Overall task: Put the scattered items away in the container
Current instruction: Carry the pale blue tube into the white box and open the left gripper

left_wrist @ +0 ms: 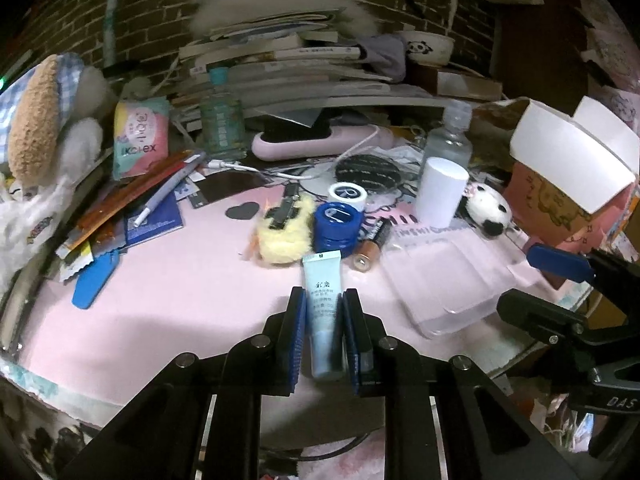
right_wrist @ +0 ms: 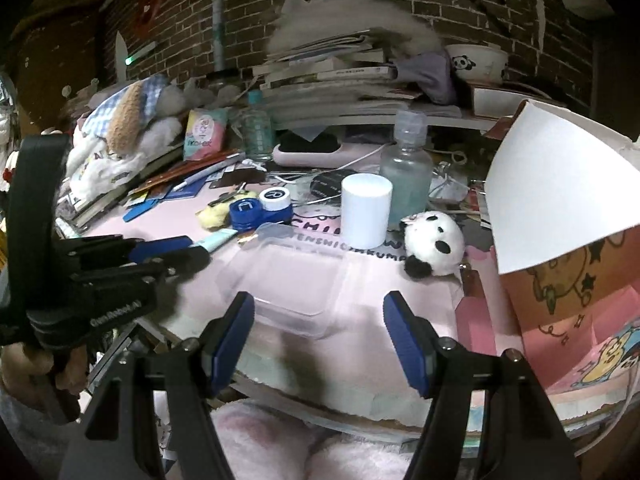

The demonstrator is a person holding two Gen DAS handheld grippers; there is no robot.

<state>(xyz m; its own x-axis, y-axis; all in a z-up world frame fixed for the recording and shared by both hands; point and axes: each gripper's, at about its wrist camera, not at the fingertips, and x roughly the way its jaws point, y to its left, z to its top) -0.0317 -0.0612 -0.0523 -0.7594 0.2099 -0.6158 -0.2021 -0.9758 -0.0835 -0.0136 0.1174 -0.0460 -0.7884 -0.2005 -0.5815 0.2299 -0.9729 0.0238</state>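
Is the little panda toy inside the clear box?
No, the panda toy sits on the pink mat beside the clear box, not in it.

I'm at a cluttered desk in somebody's bedroom or home study. Behind it runs a dark brick-pattern wall, and a sagging stack of books leans against it with a panda-print bowl perched beside them. A pink desk mat covers the top, strewn with personal bits: a Kotex pack, a blue-and-white contact lens case, a clear plastic bottle, a plush toy in a checked hat and a small panda plush. Pink fleece-clad knees show below the desk edge
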